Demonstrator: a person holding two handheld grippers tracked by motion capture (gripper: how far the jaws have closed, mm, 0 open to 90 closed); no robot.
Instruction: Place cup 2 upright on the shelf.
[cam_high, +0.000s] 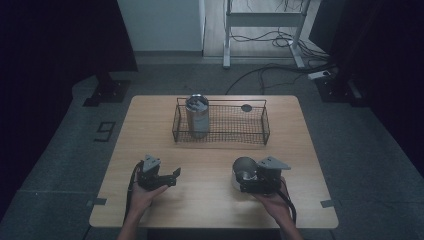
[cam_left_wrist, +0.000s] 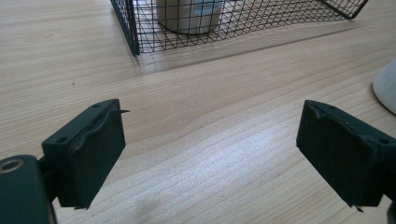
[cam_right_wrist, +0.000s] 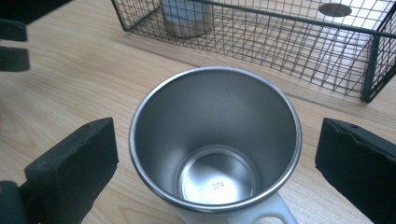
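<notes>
Steel mug (cam_right_wrist: 215, 144) is framed, untouched, by spread jaws of right gripper (cam_right_wrist: 215, 158); left gripper (cam_left_wrist: 210, 154) is held spread, empty, over table (cam_left_wrist: 210, 93).

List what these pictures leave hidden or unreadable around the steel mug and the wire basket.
- Steel mug: its handle is cut off by the bottom edge of the right gripper view.
- Tumbler in the wire basket: contents too small in the high view; top cut off in both gripper views.
</notes>
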